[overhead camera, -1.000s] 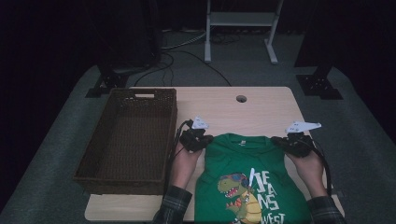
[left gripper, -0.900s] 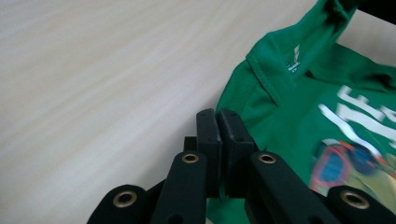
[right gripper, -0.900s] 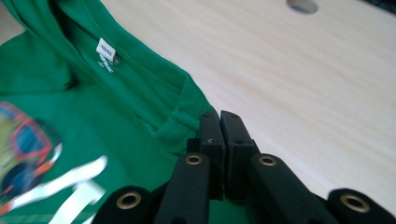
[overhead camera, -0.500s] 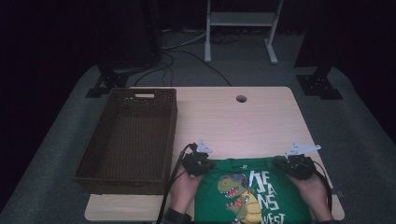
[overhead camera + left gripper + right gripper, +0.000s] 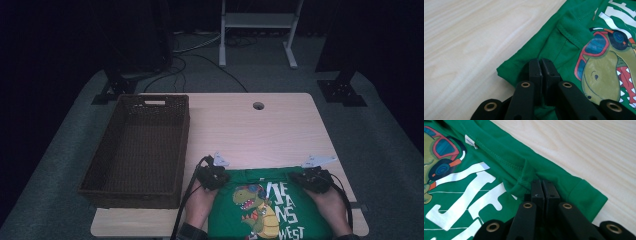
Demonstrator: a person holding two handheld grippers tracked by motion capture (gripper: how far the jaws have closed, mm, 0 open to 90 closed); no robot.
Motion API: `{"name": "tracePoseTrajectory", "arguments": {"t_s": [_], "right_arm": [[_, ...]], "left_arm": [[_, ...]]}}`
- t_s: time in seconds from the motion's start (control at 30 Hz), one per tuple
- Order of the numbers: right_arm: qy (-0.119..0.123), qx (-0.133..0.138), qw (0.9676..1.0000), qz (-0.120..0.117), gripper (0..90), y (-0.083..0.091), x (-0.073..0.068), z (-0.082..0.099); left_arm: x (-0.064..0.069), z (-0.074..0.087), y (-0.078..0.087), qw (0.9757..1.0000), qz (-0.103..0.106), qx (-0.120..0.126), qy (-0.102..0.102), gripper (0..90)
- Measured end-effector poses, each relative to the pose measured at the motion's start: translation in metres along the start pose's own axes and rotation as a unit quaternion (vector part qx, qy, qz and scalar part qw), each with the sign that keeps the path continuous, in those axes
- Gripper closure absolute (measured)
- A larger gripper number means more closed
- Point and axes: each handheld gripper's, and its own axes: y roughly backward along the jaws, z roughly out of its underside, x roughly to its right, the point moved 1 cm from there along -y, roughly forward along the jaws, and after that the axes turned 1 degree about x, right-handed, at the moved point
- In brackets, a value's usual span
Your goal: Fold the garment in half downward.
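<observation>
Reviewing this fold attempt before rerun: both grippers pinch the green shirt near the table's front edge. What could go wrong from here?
1. The left gripper and right gripper each pinch only a thin edge of the green dinosaur T-shirt; it may slip out.
2. The shirt overhangs the table front edge; released, it might slide off.

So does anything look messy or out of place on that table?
Nothing much. The green T-shirt hangs over the table's near edge, bunched where each gripper pinches a shoulder. The basket sits squarely at the left.
</observation>
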Motion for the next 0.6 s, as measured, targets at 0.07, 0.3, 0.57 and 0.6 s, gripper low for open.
{"name": "tracePoseTrajectory", "arguments": {"t_s": [0.07, 0.3, 0.57, 0.6], "right_arm": [[0.000, 0.003, 1.0000, 0.003, 89.3, -0.003, 0.003, -0.002], [-0.001, 0.000, 0.9999, 0.013, 89.3, -0.016, 0.015, -0.017], [-0.016, -0.006, 0.9998, 0.013, 89.2, -0.035, 0.037, -0.039], [-0.017, -0.006, 0.9997, 0.014, 89.2, -0.037, 0.038, -0.042]], "left_arm": [[-0.003, -0.002, -0.002, 1.0000, -0.005, 0.006, 0.002, 87.7], [-0.020, -0.015, -0.012, 0.9998, -0.018, 0.001, 0.006, 87.8], [-0.044, -0.030, -0.023, 0.9993, -0.032, 0.003, 0.018, 87.8], [-0.047, -0.032, -0.025, 0.9992, -0.035, 0.000, 0.018, 87.7]]}}
